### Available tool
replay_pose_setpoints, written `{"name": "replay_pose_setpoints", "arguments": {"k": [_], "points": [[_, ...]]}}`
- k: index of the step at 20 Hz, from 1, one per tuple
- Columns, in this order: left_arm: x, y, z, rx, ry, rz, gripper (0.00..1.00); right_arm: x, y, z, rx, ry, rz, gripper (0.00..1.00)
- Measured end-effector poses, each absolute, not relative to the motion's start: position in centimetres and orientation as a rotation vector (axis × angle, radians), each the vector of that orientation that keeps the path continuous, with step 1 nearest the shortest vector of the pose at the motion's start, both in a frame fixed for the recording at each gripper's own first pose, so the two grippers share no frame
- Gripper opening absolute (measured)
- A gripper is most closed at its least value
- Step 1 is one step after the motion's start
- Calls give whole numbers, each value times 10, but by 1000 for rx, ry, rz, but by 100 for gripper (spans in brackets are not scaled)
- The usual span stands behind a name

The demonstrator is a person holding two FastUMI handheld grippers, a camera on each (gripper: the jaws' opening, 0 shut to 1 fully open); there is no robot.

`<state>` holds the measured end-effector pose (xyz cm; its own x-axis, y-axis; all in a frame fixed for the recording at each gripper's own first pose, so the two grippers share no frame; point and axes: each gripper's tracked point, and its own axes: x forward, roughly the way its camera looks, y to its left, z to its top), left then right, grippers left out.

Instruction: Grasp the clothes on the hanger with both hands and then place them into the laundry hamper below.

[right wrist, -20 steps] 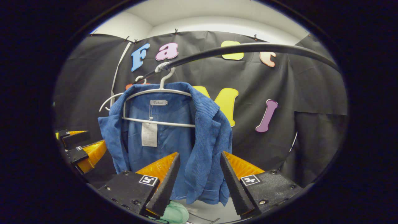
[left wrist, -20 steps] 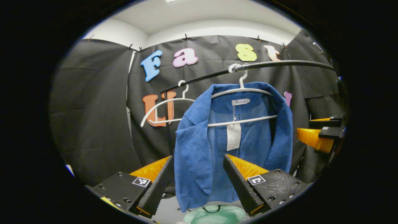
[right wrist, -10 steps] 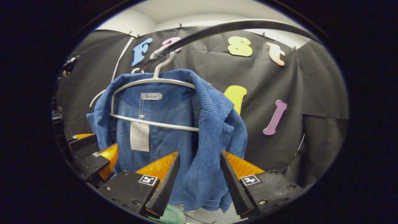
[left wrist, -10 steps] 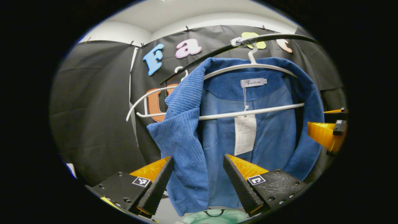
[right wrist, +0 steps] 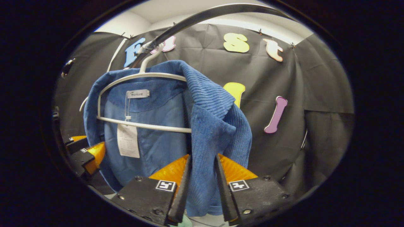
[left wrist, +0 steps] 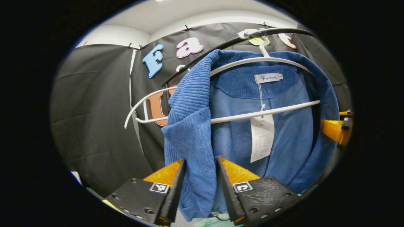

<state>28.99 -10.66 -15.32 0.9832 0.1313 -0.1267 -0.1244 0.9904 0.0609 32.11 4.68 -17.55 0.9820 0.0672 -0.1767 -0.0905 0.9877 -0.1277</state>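
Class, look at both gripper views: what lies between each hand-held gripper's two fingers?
A front panel of the blue corduroy jacket: one between the left hand-held gripper fingers in the left gripper view, the other between the right hand-held gripper fingers in the right gripper view.

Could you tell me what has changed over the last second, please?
Both tools moved in toward the blue jacket and narrowed their jaws: the left tool now brackets one front panel, the right tool the other. Whether the fingers already press the cloth is unclear. The jacket stays on its white hanger, which stays hooked on the black rail.
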Motion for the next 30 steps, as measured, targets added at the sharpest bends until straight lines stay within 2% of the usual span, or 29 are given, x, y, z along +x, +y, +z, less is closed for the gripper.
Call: {"name": "replay_pose_setpoints", "arguments": {"k": [1, 3, 4, 5, 7, 8, 9, 11, 12, 13, 14, 15, 16, 19, 22, 23, 24, 27, 28, 30], "points": [[290, -106, -153, 56, 127, 119, 42, 322, 48, -176, -133, 177, 79, 40], [289, -101, -153, 53, 124, 126, 24, 326, 46, -179, -131, 177, 53, 33], [288, -99, -154, 43, 129, 125, 19, 328, 44, -180, -129, 180, 37, 29], [289, -101, -156, 27, 140, 100, 12, 328, 45, -181, -116, 182, 36, 21], [289, -109, -154, 6, 137, 37, 14, 330, 46, -183, -104, 186, 45, 11], [285, -106, -149, 11, 130, 46, 12, 330, 46, -183, -100, 183, 54, 9], [290, -103, -153, 8, 134, 32, 3, 331, 46, -182, -94, 180, 61, 6], [288, -103, -149, 0, 125, 8, 3, 329, 50, -183, -81, 177, 98, 4], [288, -100, -148, 2, 124, 12, 0, 330, 50, -184, -76, 175, 115, 4], [288, -98, -147, 1, 121, 8, 3, 331, 49, -183, -67, 175, 132, 4], [287, -94, -147, -4, 122, 10, 0, 331, 49, -184, -53, 179, 147, 4], [286, -89, -145, -9, 119, 19, 3, 332, 50, -185, -31, 180, 163, 4], [286, -86, -144, -13, 120, 22, 0, 333, 50, -187, -16, 183, 180, 4], [285, -75, -143, 3, 120, 34, 0, 339, 49, -188, -1, 172, 240, 4], [288, -67, -143, 17, 122, 39, 0, 345, 51, -185, 3, 167, 333, 4], [289, -65, -142, 18, 121, 41, 3, 345, 53, -184, 6, 172, 385, 4], [290, -63, -141, 17, 119, 43, 0, 344, 52, -183, 2, 166, 423, 4], [293, -53, -137, 27, 117, 48, 0, 340, 50, -176, 1, 178, 555, 4], [295, -49, -135, 32, 116, 52, 3, 338, 49, -174, 28, 197, 603, 4], [298, -41, -130, 30, 111, 61, 0, 342, 45, -174, 96, 226, 648, 4]]}}
